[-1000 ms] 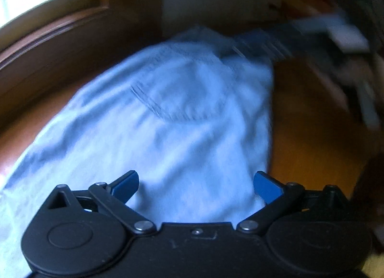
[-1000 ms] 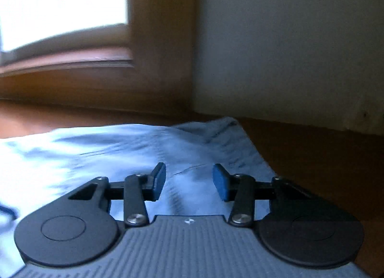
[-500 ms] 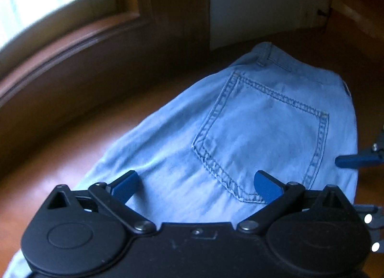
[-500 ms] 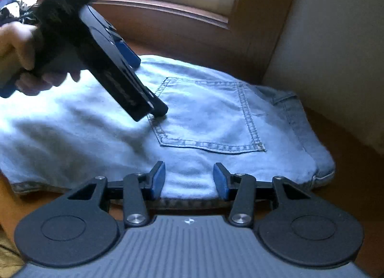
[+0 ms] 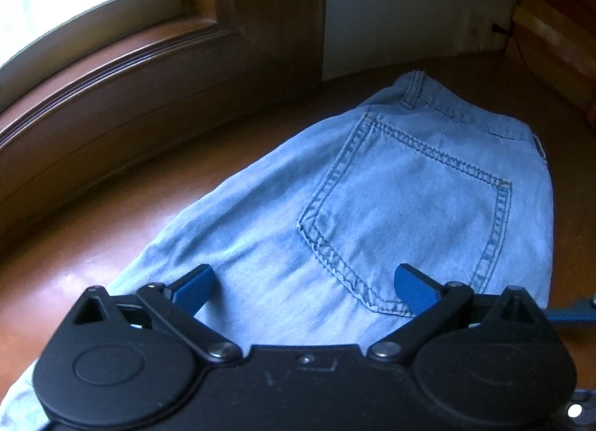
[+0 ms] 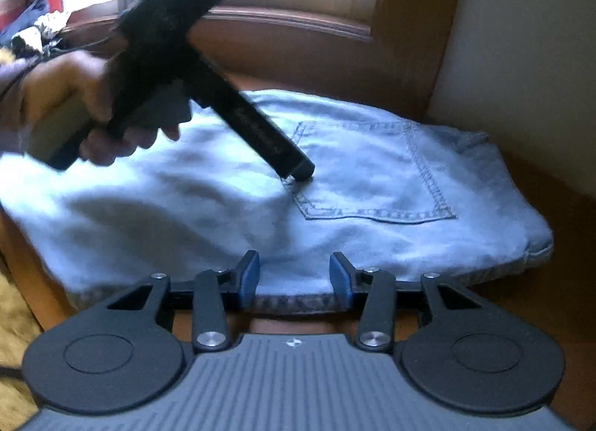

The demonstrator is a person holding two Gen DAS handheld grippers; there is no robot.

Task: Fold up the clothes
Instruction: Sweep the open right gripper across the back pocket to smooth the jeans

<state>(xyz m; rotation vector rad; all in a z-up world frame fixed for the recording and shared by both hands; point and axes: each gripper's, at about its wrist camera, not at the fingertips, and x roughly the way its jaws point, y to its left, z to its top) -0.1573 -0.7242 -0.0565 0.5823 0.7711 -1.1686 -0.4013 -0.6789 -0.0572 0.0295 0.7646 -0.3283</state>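
Light blue jeans [image 5: 391, 200] lie folded on a brown wooden surface, back pocket [image 5: 413, 215] up; they also show in the right wrist view [image 6: 231, 207]. My left gripper [image 5: 303, 287] is open and empty, its fingers down on the denim by the pocket's lower corner. In the right wrist view the left gripper [image 6: 298, 172] is held by a hand, its tip touching the pocket corner. My right gripper [image 6: 294, 276] is open and empty at the near edge of the jeans, the edge lying between its fingers.
A wooden window frame [image 5: 111, 70] and a white wall [image 5: 417, 3] stand just behind the jeans. The wooden surface [image 5: 93, 256] continues left of them. Clutter [image 6: 29, 29] lies on the sill at the far left. A yellowish fabric [image 6: 15, 312] sits at the lower left.
The left gripper has come down and forward onto the jeans near the pocket. The right gripper has pulled back from over the jeans to their near edge, still open.
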